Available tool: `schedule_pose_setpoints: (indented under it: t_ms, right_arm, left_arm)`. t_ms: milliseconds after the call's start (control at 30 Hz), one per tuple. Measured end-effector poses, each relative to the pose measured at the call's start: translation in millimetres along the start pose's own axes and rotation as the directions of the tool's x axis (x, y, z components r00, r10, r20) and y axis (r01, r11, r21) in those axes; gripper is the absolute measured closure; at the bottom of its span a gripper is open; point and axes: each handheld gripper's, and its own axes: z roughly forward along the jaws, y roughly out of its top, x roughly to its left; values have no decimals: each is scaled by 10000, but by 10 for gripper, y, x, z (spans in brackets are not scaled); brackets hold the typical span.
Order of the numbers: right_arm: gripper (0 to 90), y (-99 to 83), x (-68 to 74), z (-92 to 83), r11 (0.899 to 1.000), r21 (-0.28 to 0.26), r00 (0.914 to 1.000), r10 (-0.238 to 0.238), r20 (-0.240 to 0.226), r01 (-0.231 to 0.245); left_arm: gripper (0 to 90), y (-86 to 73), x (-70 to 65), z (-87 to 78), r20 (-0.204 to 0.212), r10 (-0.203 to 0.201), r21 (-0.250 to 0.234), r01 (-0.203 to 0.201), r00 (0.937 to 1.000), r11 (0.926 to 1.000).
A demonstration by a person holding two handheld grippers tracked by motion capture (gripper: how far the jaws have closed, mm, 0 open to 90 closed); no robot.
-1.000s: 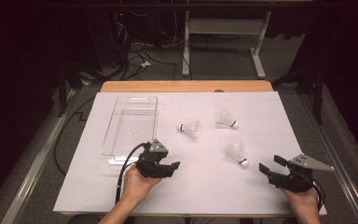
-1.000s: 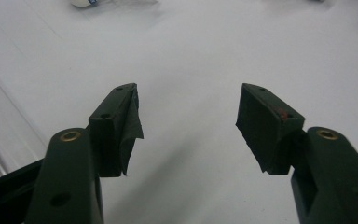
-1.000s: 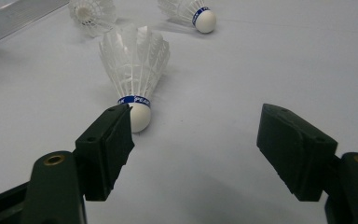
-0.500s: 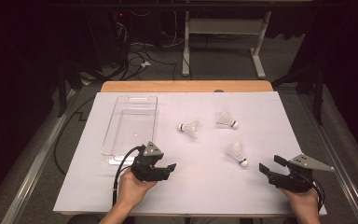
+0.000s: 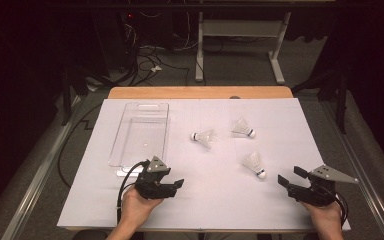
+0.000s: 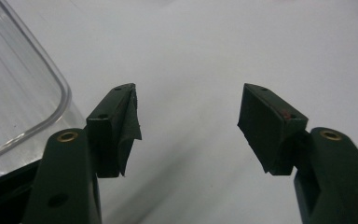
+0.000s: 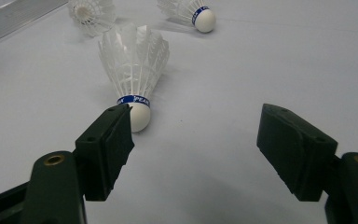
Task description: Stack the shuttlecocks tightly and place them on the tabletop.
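Table [image 5: 200,205] under a paper sheet; bare far edge behind it. Tray [image 5: 141,131] lies on the left half, long side running front to back. Three shuttlecocks right of the tray, well apart: one [image 5: 203,137] at centre, one [image 5: 242,128] right of it and slightly behind, one [image 5: 254,164] nearer the front. Left gripper [image 5: 176,186] sits just in front of the tray's near end. Right gripper [image 5: 289,177] sits at the front right, near the nearest shuttlecock, right of it.

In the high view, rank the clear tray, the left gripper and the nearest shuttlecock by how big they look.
1. Clear tray, plainly the largest.
2. Left gripper, open beside the tray's near end.
3. Nearest shuttlecock, the smallest.
The gripper sits closer to the camera, but the gaps look too wide for that to change the order.
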Motion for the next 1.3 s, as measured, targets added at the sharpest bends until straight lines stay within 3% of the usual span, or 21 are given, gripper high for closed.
schedule_pose_setpoints:
  t_ms: [467,867,1300]
  right_arm:
    - [270,-1,-1,-2,10000,-5,10000,55,19,-55]
    - [269,-2,-7,-2,10000,0,9999,87,69,-87]
    - [268,-6,-9,-14,9999,-30,9999,133,108,-132]
  left_arm:
    - [387,-166,75,-100,-48,-363,-228,362,9993,9991]
    - [375,-354,150,-213,-388,-333,-312,321,9987,9990]
    - [369,-486,261,-335,-555,-701,-507,673,9960,9964]
